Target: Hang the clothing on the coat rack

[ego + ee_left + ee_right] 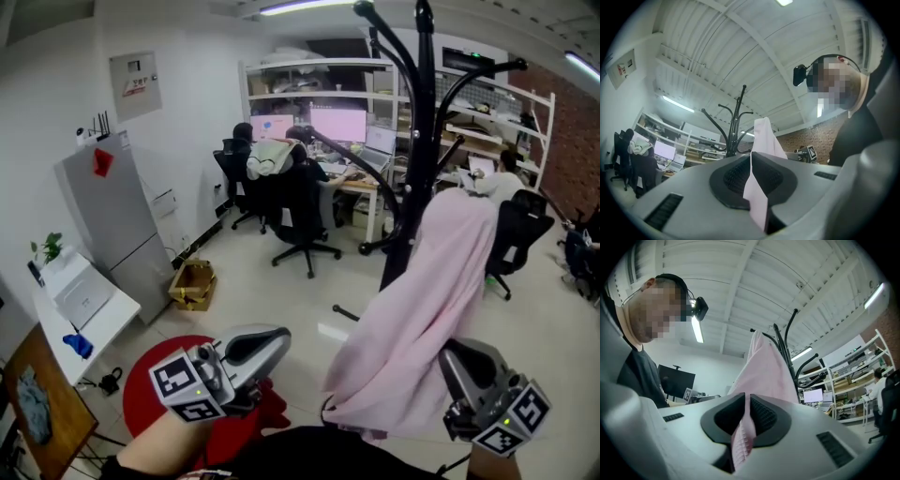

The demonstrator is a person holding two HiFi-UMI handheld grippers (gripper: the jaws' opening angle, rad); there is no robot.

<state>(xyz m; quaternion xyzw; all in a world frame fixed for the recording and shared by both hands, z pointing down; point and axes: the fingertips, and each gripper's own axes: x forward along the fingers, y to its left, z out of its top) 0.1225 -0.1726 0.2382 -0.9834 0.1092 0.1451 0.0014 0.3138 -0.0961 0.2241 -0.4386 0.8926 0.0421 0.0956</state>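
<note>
Pink garment [422, 309], top apparently draped over a coat rack [424, 141] arm (seating unclear), w/ left gripper [267, 342] and right gripper [461, 361] each clamped on its lower edge: hanging approx. done, release remaining.

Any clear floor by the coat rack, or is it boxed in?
Bare floor lies between the cardboard box, the office chair and the coat rack. It is crowded at and right of the rack: the pink garment and a second chair.
</note>
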